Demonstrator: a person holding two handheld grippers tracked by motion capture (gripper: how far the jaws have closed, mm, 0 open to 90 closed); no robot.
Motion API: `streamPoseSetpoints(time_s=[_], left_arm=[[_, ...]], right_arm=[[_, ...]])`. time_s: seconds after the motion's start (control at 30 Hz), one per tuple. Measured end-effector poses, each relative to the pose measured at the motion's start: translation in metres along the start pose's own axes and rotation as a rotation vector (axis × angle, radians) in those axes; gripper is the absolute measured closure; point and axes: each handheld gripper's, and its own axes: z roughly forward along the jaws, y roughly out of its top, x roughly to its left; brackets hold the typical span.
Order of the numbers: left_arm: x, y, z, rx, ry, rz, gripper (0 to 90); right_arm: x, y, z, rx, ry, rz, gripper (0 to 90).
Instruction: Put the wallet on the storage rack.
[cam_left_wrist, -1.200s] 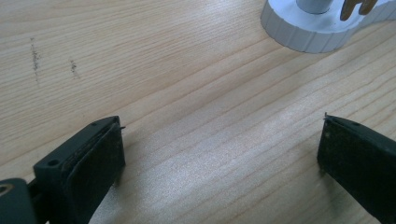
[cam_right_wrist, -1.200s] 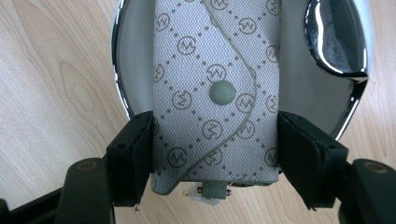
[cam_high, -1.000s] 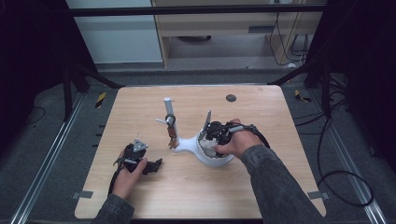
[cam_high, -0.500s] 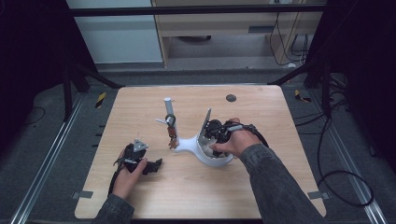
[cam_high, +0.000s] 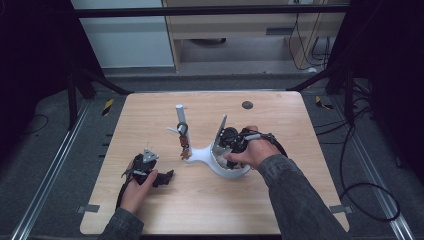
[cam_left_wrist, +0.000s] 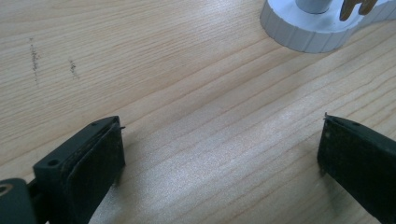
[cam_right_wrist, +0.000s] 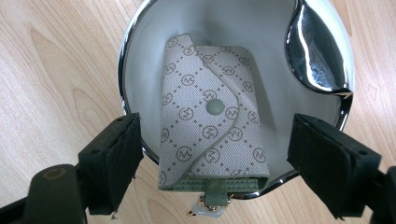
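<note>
A small grey patterned wallet (cam_right_wrist: 212, 128) with a green snap lies inside a white bowl with a chrome rim (cam_right_wrist: 140, 56). My right gripper (cam_right_wrist: 215, 163) hangs open just above it, one jaw on each side of the wallet, touching nothing. In the high view that gripper (cam_high: 231, 145) sits over the white dish (cam_high: 235, 172), which joins a white stand with an upright post (cam_high: 180, 117) and a hanging key fob (cam_high: 184, 145). My left gripper (cam_high: 150, 172) rests open on the wood at the near left; its jaws (cam_left_wrist: 219, 154) frame bare tabletop, with the stand's round base (cam_left_wrist: 308, 28) ahead.
The wooden table (cam_high: 150, 120) carries a dark round spot (cam_high: 247, 105) near its far edge. Black frame legs and cables surround the table on the floor. A cabinet stands behind.
The right gripper has shifted slightly left over the dish. The left gripper has stayed put.
</note>
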Motion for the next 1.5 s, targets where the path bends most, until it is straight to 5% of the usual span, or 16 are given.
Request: streamPoseSetpoints(time_s=[0.83,1.5], left_arm=[[0.0,0.0,0.0,0.0,0.0,0.0,0.0],[0.0,0.0,0.0,0.0,0.0,0.0,0.0]], right_arm=[[0.002,-0.013,-0.019,-0.051,-0.014,0.016,12.5],[-0.008,-0.044,-0.032,-0.148,-0.048,0.105,5.3]])
